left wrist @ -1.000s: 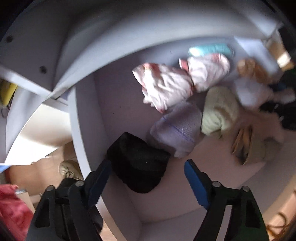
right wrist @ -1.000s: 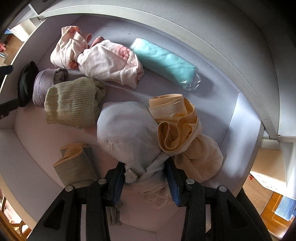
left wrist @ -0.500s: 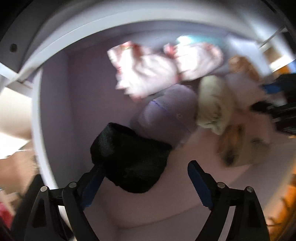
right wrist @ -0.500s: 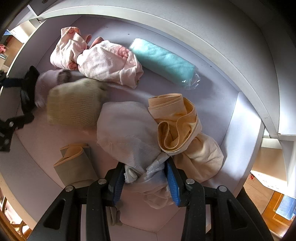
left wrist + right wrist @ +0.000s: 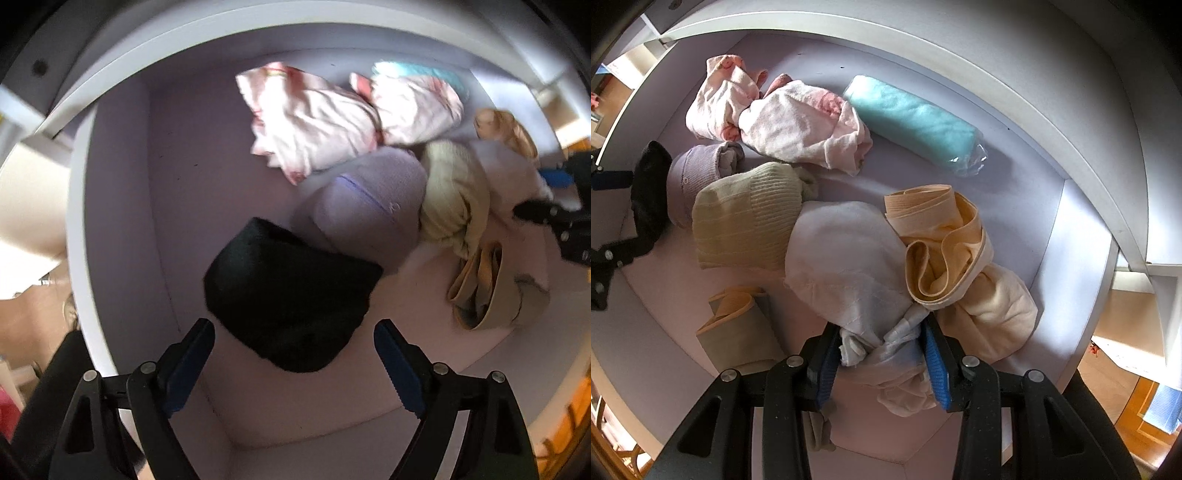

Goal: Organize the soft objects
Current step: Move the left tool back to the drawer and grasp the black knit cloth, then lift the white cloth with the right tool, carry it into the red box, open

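Observation:
A white shelf compartment (image 5: pixel 1078 236) holds several rolled soft items. My right gripper (image 5: pixel 882 354) is shut on the bunched end of a pale blue-white cloth bundle (image 5: pixel 846 258). My left gripper (image 5: pixel 291 354) is open, its blue fingers either side of the near end of a black rolled item (image 5: pixel 288 291), not touching it. The black item also shows at the left of the right wrist view (image 5: pixel 650 192). Beside it lie a lilac roll (image 5: pixel 369 206) and a pale green knitted roll (image 5: pixel 746 218).
Two pink patterned bundles (image 5: pixel 790 118) and a teal roll in clear wrap (image 5: pixel 912 125) lie at the back. A cream bundle with a wide band (image 5: pixel 953 258) sits at the right, a tan folded piece (image 5: pixel 738 325) at the front. The left side wall (image 5: pixel 122 206) is close.
My left gripper has moved right and forward into the compartment, bringing the black item between its open fingers. My right gripper has stayed shut on the pale cloth.

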Demonstrator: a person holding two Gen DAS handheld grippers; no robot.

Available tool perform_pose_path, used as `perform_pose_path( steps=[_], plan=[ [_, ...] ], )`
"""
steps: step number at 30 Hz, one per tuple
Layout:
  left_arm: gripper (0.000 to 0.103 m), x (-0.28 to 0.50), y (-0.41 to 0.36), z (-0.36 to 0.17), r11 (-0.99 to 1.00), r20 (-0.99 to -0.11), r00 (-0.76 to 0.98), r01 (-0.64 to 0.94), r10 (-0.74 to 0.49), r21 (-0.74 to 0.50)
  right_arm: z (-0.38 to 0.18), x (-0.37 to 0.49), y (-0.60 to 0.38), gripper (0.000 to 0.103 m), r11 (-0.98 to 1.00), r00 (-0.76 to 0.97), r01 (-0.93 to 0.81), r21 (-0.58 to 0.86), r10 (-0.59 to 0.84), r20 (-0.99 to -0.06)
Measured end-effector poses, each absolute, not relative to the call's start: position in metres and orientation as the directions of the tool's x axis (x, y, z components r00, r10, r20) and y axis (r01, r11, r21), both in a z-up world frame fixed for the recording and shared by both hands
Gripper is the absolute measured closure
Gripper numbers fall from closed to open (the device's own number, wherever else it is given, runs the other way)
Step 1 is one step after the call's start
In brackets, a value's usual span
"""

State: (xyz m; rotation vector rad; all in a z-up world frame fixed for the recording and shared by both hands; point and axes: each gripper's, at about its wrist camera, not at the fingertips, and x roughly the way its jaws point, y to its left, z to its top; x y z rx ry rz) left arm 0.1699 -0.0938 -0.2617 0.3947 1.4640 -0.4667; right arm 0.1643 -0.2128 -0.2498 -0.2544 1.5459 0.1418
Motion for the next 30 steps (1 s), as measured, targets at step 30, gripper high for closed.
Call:
perform_pose_path(
  steps=[30],
  plan=[
    [0.043, 0.189, -0.082, -0.259, 0.877, -0.996, 0.07, 0.481, -0.054, -0.014, -0.151, 0.137, -0.234, 0.066, 0.97, 0.008, -0.187, 0.158, 0.162, -0.987]
  ],
)
